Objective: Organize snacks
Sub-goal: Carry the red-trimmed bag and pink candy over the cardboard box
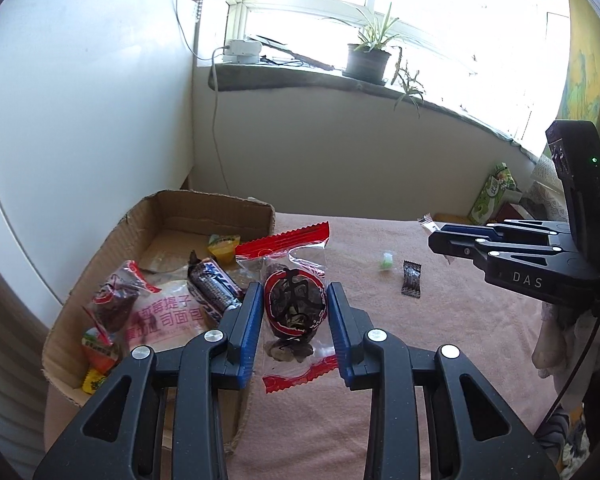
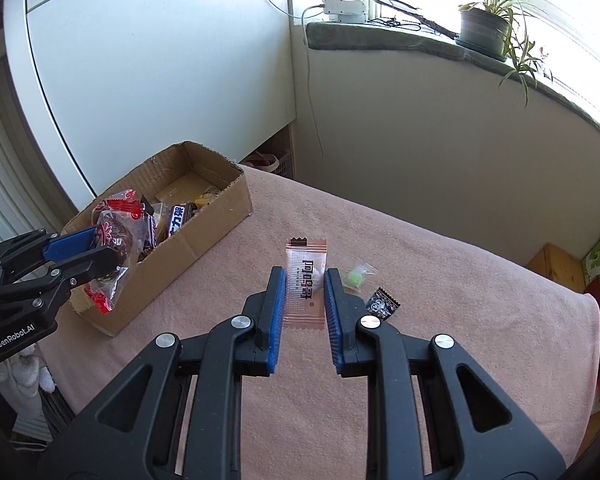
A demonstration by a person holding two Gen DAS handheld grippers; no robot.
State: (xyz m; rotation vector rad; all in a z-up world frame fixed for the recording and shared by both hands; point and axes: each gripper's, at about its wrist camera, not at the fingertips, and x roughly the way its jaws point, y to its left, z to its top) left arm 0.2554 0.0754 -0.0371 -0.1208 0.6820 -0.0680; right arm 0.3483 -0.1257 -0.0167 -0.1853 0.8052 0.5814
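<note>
My left gripper (image 1: 295, 292) is shut on a clear packet with red ends and dark snack inside (image 1: 294, 312), held beside the cardboard box (image 1: 100, 256); it also shows in the right wrist view (image 2: 112, 248) at the box's near corner. My right gripper (image 2: 305, 280) is shut on a clear and orange sachet with black print (image 2: 305, 284), just above the pink cloth. A green candy in a clear wrap (image 2: 356, 278) and a small black packet (image 2: 382, 304) lie on the cloth right of it.
The box holds several snacks, among them a dark chocolate bar (image 1: 214, 286) and a pink bread pack (image 1: 166, 320). A pink cloth (image 2: 460, 340) covers the table. A green carton (image 1: 492, 196) stands at the far right. A potted plant (image 1: 368, 56) sits on the windowsill.
</note>
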